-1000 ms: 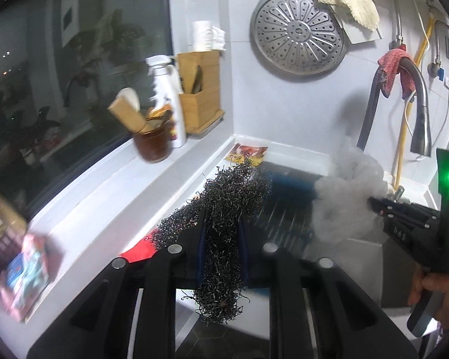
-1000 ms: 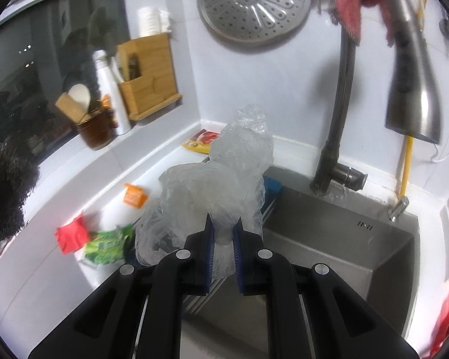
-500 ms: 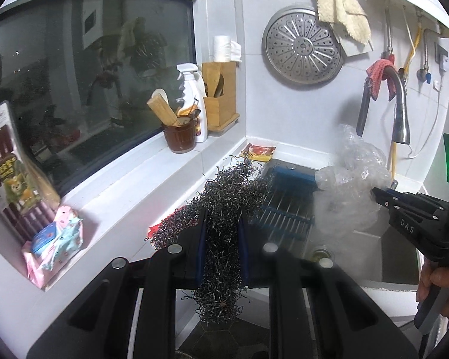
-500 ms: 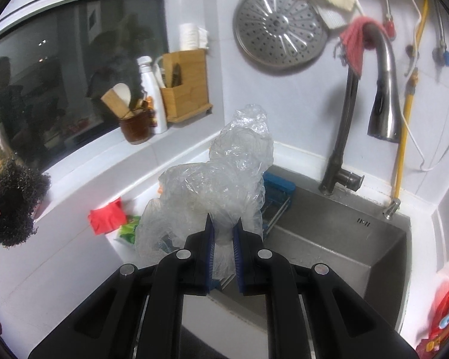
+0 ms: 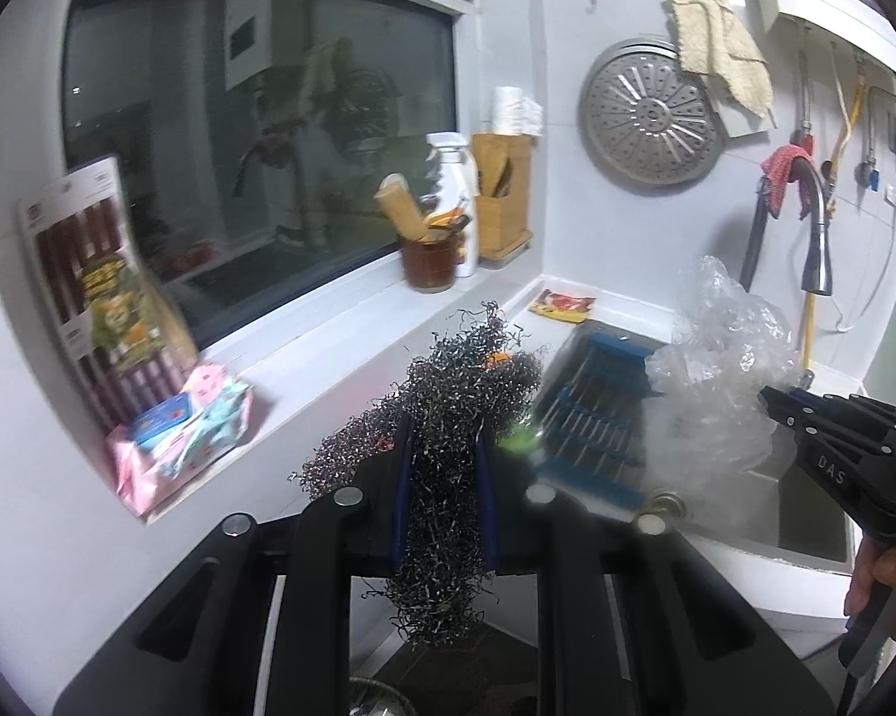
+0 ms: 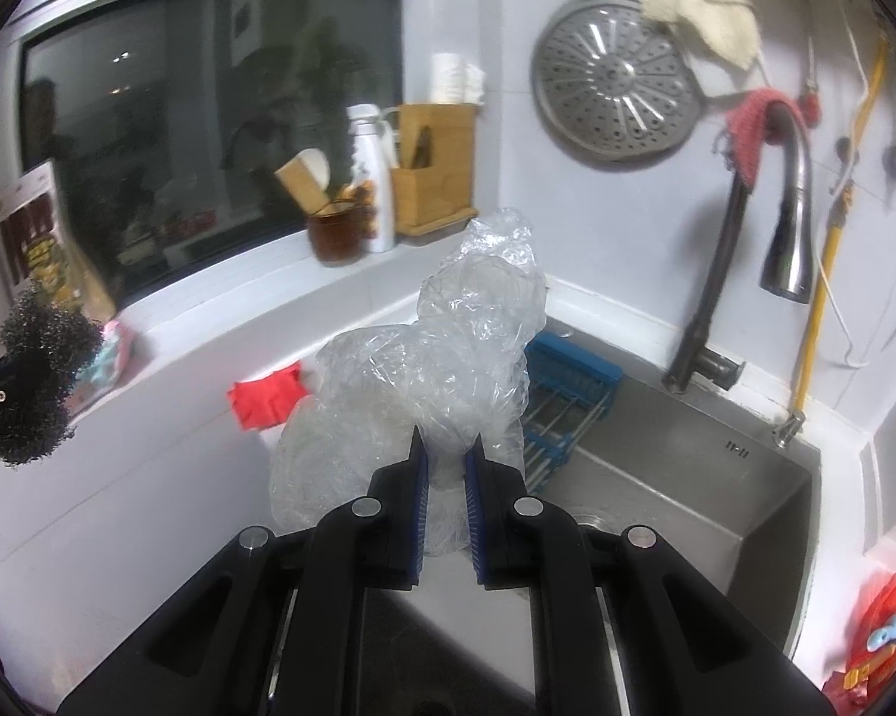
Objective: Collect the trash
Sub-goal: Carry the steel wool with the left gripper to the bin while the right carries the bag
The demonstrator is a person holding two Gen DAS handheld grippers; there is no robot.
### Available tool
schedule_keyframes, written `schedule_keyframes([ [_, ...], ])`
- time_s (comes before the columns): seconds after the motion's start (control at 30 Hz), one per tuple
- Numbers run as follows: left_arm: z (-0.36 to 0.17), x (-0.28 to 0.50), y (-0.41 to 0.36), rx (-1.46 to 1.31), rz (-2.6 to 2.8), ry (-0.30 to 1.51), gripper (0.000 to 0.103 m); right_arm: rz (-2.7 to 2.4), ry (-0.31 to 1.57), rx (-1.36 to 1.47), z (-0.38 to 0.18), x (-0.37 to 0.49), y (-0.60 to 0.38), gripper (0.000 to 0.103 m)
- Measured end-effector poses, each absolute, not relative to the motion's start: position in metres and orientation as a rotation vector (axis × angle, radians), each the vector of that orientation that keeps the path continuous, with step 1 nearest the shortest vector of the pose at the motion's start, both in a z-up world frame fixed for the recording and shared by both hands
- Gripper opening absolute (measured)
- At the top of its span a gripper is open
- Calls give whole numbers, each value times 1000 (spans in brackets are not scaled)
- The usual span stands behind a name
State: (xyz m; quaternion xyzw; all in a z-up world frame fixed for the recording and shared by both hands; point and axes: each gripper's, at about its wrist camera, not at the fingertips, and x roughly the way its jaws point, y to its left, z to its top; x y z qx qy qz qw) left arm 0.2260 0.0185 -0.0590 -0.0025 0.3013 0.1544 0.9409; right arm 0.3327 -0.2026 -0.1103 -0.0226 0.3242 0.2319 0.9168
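Both loads pinched & carried clear above tabletop (image 6: 120, 513) near sink (image 6: 716, 477) for binning: left hand-held gripper (image 5: 442, 465) clamps steel-wool wad (image 5: 448, 417), right hand-held gripper (image 6: 446, 465) clamps crumpled clear plastic (image 6: 436, 370).

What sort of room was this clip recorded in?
Most likely a home kitchen, at the sink corner: a steel sink with a tall faucet, a utensil pot and wooden holder on the window ledge, and a blue drying rack over the basin.

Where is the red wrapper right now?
In the right wrist view, the red wrapper lies on the white counter, left of the clear plastic bag and below the windowsill.
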Motion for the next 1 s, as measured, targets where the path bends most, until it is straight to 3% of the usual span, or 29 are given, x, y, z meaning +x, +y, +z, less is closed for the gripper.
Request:
schedule_keyframes([
  [0.57, -88, 159, 73, -92, 496, 673, 20, 694, 697, -140, -120, 274, -121, 11],
  [1.0, -153, 119, 132, -243, 637, 776, 20, 846, 749, -266, -147, 239, -46, 11],
])
